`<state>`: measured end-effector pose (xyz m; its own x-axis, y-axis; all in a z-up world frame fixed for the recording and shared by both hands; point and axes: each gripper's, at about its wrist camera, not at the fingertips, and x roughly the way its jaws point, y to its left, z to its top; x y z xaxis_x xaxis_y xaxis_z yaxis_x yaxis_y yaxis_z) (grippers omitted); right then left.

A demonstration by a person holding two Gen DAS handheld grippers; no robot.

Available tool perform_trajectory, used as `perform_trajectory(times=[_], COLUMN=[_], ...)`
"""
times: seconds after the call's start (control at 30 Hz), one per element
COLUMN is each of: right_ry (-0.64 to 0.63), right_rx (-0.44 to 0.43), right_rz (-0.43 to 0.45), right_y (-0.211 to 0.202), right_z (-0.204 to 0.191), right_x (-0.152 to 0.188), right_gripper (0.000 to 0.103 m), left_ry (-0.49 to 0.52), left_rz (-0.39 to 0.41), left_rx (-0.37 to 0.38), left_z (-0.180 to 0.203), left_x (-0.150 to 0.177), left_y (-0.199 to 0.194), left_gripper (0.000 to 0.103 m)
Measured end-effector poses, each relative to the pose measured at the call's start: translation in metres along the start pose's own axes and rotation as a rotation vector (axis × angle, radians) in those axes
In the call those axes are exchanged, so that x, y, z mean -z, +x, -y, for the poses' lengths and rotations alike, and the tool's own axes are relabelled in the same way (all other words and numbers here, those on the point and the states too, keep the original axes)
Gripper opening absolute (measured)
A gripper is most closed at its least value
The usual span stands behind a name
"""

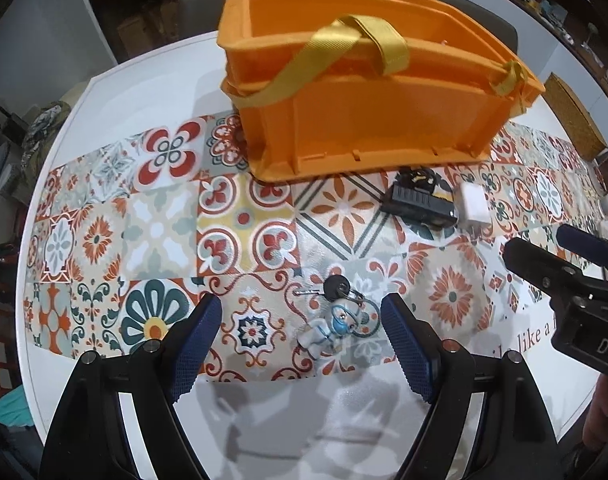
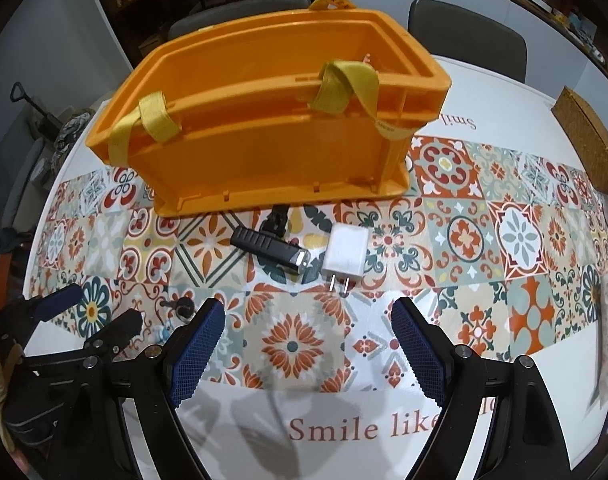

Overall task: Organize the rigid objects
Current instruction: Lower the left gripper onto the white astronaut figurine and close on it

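Both grippers hang jaws-apart over the patterned table, nothing held.

The left gripper (image 1: 302, 312) has its blue pads wide apart, with the key ring and its small masked figure (image 1: 336, 316) lying on the cloth between them, nearer the right-hand pad and touching neither; the right gripper (image 2: 308, 316) is likewise spread and empty, the white charger (image 2: 344, 258) and black flashlight (image 2: 270, 246) lying just beyond its tips, side by side in front of the orange crate (image 2: 264, 120) with yellow straps; "Smile like" is printed on the tablecloth (image 2: 364, 428) below the right gripper; bare cloth lies left of the keys, and a woven mat (image 2: 588, 140) sits at the far right edge.
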<state>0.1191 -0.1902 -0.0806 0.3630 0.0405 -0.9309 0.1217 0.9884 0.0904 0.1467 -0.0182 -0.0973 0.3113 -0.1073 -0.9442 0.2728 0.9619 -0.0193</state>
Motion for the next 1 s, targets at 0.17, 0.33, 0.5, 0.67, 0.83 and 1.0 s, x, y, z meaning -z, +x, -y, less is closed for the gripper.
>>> perform_trajectory(times=[0.17, 0.33, 0.5, 0.67, 0.83, 1.0], right_ry=[0.002, 0.000, -0.014, -0.017, -0.020, -0.020], right_rx=[0.002, -0.007, -0.008, -0.008, 0.000, 0.008], right_rz=[-0.016, -0.039, -0.067, -0.091, -0.098, -0.105], right_y=[0.007, 0.015, 0.025, 0.032, 0.035, 0.039], right_z=[0.000, 0.001, -0.002, 0.000, 0.004, 0.009], right_x=[0.005, 0.012, 0.021, 0.026, 0.027, 0.026], right_gripper=[0.085, 0.085, 0.085, 0.085, 0.085, 0.085], left_ry=[0.015, 0.031, 0.017, -0.035, -0.104, -0.173], left_rz=[-0.012, -0.018, -0.035, -0.045, -0.060, -0.062], left_rx=[0.010, 0.024, 0.036, 0.040, 0.035, 0.006], left_z=[0.001, 0.005, 0.007, 0.005, 0.004, 0.003], left_x=[0.005, 0.011, 0.014, 0.017, 0.017, 0.016], left_y=[0.006, 0.013, 0.021, 0.029, 0.038, 0.046], left_gripper=[0.082, 0.081, 0.081, 0.080, 0.079, 0.074])
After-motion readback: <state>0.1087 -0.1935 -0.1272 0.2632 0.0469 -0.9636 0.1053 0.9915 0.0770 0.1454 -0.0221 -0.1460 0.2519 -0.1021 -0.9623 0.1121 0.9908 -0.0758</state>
